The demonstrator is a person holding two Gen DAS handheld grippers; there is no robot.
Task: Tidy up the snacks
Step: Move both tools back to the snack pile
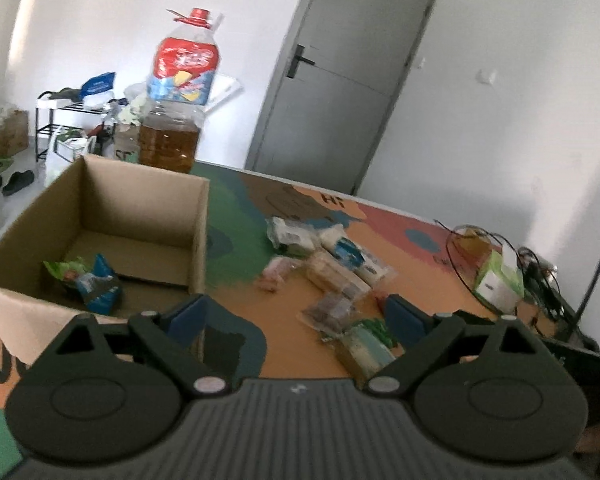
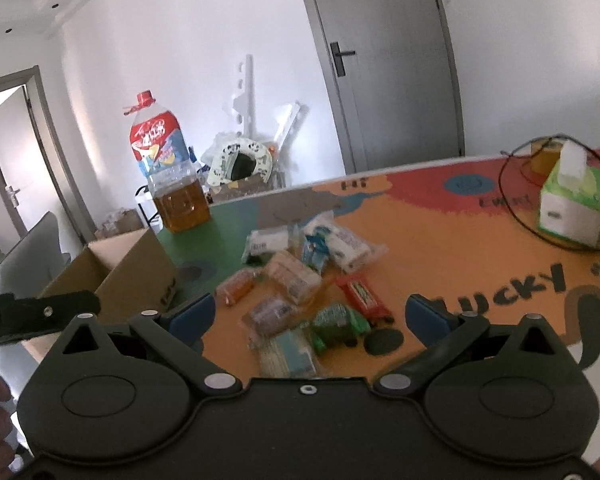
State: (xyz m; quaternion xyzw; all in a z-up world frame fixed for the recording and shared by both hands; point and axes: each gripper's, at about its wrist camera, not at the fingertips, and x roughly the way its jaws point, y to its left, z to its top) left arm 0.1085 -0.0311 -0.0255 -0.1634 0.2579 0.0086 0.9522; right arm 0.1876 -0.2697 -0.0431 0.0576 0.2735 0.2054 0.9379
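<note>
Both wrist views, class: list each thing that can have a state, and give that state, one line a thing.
Cardboard box: open-topped, two snack packets inside.
Oil bottle: upright, capped, about a third full.
Grey door: shut.
Tissue box: upright, a tissue sticking up.
Snack pile: loose on the table, outside the box.
Left gripper: jaws open, empty.
Right gripper: jaws open, empty.
</note>
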